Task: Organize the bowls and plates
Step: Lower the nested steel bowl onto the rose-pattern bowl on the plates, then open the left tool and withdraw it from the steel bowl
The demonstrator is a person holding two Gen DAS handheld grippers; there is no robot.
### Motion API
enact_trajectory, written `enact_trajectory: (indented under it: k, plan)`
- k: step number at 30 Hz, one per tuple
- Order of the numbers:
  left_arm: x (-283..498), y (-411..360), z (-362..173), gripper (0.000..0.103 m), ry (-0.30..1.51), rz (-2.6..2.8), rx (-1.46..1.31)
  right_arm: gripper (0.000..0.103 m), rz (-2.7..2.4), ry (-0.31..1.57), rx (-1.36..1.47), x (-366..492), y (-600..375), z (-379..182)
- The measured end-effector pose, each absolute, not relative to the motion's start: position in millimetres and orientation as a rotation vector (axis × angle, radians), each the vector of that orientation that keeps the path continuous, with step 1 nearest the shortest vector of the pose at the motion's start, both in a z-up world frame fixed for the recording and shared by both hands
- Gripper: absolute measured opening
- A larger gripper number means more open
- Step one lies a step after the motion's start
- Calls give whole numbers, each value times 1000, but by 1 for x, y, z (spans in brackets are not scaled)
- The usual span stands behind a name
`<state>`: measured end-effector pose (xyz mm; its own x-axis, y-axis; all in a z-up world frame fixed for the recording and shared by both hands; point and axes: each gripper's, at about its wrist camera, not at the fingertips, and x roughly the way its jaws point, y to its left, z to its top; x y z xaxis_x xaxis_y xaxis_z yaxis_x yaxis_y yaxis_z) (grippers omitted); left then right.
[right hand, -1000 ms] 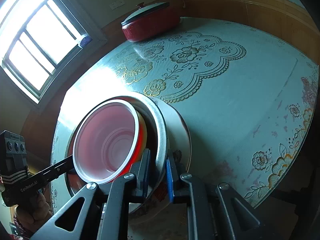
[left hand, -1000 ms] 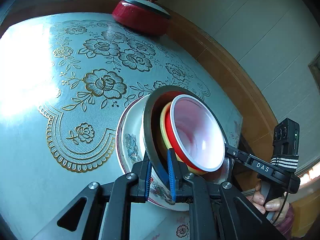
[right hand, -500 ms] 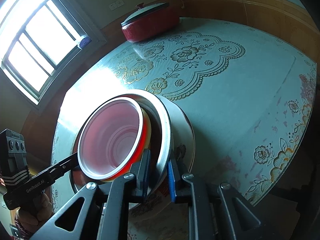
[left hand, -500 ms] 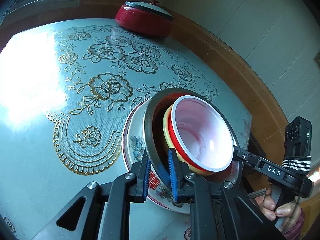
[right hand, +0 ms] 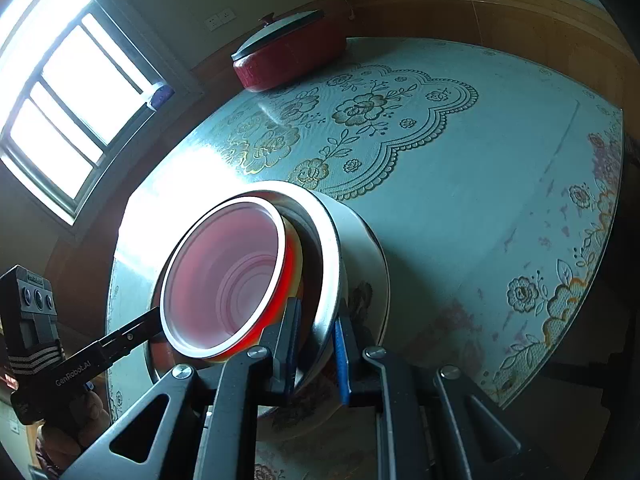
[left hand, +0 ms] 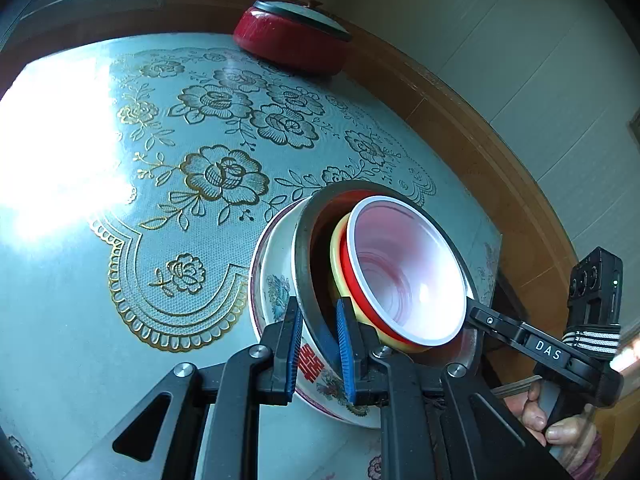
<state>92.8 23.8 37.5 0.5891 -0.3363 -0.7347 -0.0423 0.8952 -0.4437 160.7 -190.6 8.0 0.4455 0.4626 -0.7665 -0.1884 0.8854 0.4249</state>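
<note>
A nested stack of bowls hangs tilted over the near part of the table. Outermost is a white floral ceramic bowl (left hand: 272,280) (right hand: 372,264). Inside it sit a steel bowl (left hand: 308,248) (right hand: 332,256), a yellow bowl (left hand: 338,264) and a white-rimmed red bowl (left hand: 404,272) (right hand: 224,280). My left gripper (left hand: 318,312) is shut on the stack's rim, one pad outside the ceramic wall and one inside the steel bowl. My right gripper (right hand: 316,320) is shut on the opposite rim, across the steel edge. Each gripper also shows at the far side of the other's view.
A red pot with a lid (left hand: 292,44) (right hand: 288,60) stands at the table's far edge by the wood-panelled wall. The round table (left hand: 120,280) carries a blue cover with gold lace flowers. A bright window (right hand: 60,92) is at the left. A hand (left hand: 536,416) holds the right gripper.
Both grippers keep their hold on the stack's rim. The bowls have barely shifted in either view.
</note>
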Motion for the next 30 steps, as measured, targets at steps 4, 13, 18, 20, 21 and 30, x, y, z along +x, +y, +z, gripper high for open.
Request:
enact_trajectory:
  k: [4, 13, 18, 20, 21, 30]
  plan:
    - [91, 21, 39, 18, 925, -174, -418, 17, 398, 1029, 307, 155, -190, 7]
    - [81, 20, 44, 20, 918, -182, -396, 26, 358, 1016, 290, 146, -180, 11]
    - [70, 20, 49, 20, 893, -171, -388, 27, 337, 985, 254, 139, -177, 13]
    - [63, 20, 53, 20, 874, -151, -373, 28, 313, 944, 214, 133, -175, 17]
    - [59, 20, 55, 20, 861, -136, -362, 28, 300, 920, 193, 129, -174, 19]
    - [32, 16, 54, 20, 817, 9, -296, 29, 273, 805, 73, 99, -168, 27]
